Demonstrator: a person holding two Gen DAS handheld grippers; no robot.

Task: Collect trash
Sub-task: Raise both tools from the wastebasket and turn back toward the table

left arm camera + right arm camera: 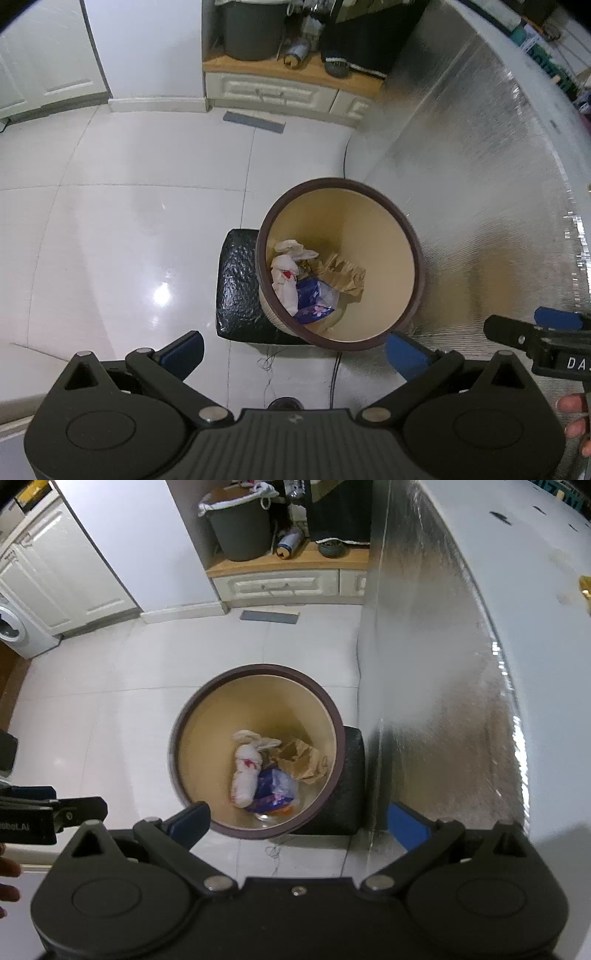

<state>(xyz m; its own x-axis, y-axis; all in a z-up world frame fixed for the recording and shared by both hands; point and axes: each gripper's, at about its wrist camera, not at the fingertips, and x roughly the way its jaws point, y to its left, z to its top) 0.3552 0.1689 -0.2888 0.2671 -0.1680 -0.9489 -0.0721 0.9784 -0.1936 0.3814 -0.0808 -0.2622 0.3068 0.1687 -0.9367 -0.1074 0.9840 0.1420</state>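
On the pale tiled floor (129,206), close against a tall silvery panel (480,184), stands a round bin (413,236) with a dark brown rim and a cream inside. Both views look steeply down into it. At its bottom lies the trash: a crumpled white wad (245,771) with a red spot on it, a blue printed wrapper (273,788) touching the wad, and a creased piece of brown paper (303,762) just beside them, towards the panel side. Beside the bin, touching its wall, sits a black, shiny, lumpy thing (238,288) (a bag or a cushion, I cannot tell which), and a thin dark cord (334,369) runs along the floor near it.

Above the bin hang the two tools. The left gripper (293,350) has its blue-padded fingers (184,350) spread wide, with nothing between them but the view of the floor and the bin's near rim. The right gripper (299,825) is likewise released, its jaws as wide apart as they go and empty, the bin's opening showing between them. Each tool pokes into the edge of the other's view, and fingertips of a hand (576,421) show at the frame's edge.

Farther back, a grey bucket (240,528) lined with a white bag stands on a wooden ledge over cream drawers (280,585), with a bottle (290,541) lying next to it. A washing machine (14,627) shows at the far left of the right-hand view.
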